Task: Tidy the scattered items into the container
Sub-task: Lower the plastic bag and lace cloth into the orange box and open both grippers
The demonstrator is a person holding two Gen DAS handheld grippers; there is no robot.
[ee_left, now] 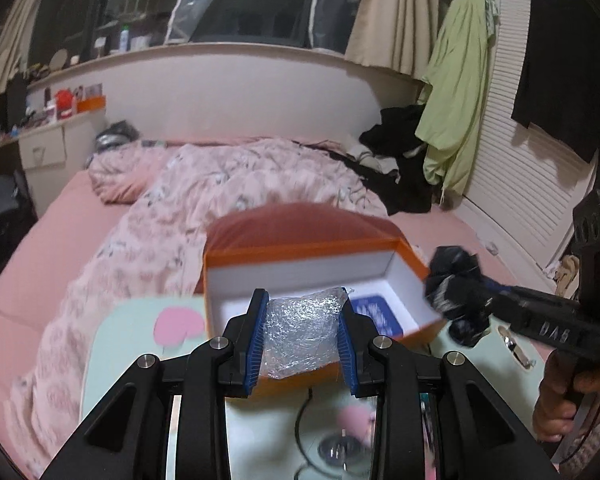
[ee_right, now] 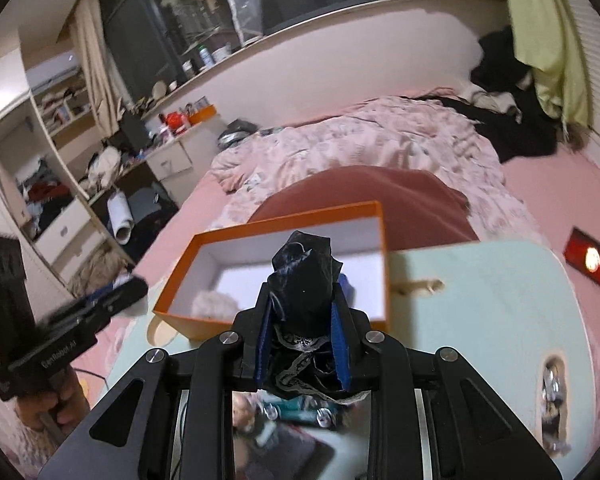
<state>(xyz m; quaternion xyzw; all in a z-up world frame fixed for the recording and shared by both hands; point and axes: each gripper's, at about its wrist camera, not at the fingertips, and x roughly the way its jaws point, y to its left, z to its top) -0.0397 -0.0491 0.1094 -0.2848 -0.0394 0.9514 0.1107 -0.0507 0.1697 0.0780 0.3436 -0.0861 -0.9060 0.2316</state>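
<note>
An open orange box (ee_left: 300,249) with a white inside stands on a pale green table (ee_left: 136,320) on the bed. My left gripper (ee_left: 304,298) is shut on a crumpled wad of clear plastic (ee_left: 300,332), held just in front of the box's near wall. My right gripper (ee_right: 302,294) is shut on a bunched black cloth with lace trim (ee_right: 304,268), in front of the box (ee_right: 284,220). In the left wrist view that cloth (ee_left: 456,288) hangs by the box's right corner. A blue item (ee_left: 374,312) and something white and fluffy (ee_right: 214,304) lie inside the box.
A dark red cushion (ee_right: 380,192) sits behind the box, with a rumpled pink quilt (ee_left: 204,192) beyond. A red card (ee_right: 590,262) lies on the bed at right. A metal clip (ee_left: 514,346) lies on the table. Dark clothes (ee_left: 400,152) pile up by the wall.
</note>
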